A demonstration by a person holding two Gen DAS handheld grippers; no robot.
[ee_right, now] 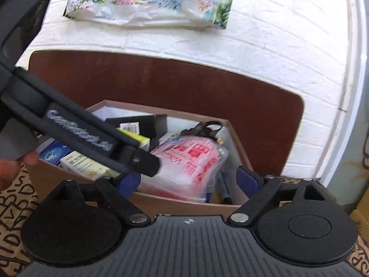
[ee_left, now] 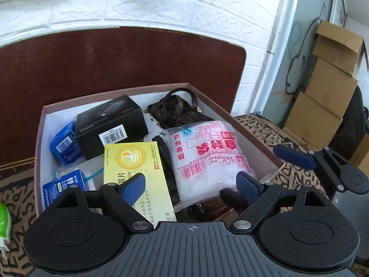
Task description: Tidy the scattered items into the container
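A patterned cloth [ee_left: 16, 189] covers the surface, with a dark wooden board [ee_left: 115, 57] standing against a white brick wall [ee_left: 161, 7] at twelve o'clock. On the cloth sits the task's container, an open cardboard box [ee_left: 251, 133], nearly full. Inside, from largest down: a white plastic packet with red print [ee_left: 207, 152] at three o'clock, a yellow carton [ee_left: 136, 161] at centre, a black box [ee_left: 110, 120] at eleven, a brown strap [ee_left: 180, 106] at one, a blue case [ee_left: 64, 143] at nine.

The left gripper [ee_left: 191, 184] hangs over the box, jaws spread wide, nothing between them. The right gripper [ee_right: 186, 182] at the box's near wall is likewise released and empty.

A green plug [ee_left: 4, 219] lies outside the box at eight o'clock, probably still to collect. Lift clear of the box rim before swinging toward it; the two grippers crowd each other, so part them first. Open cloth lies left.
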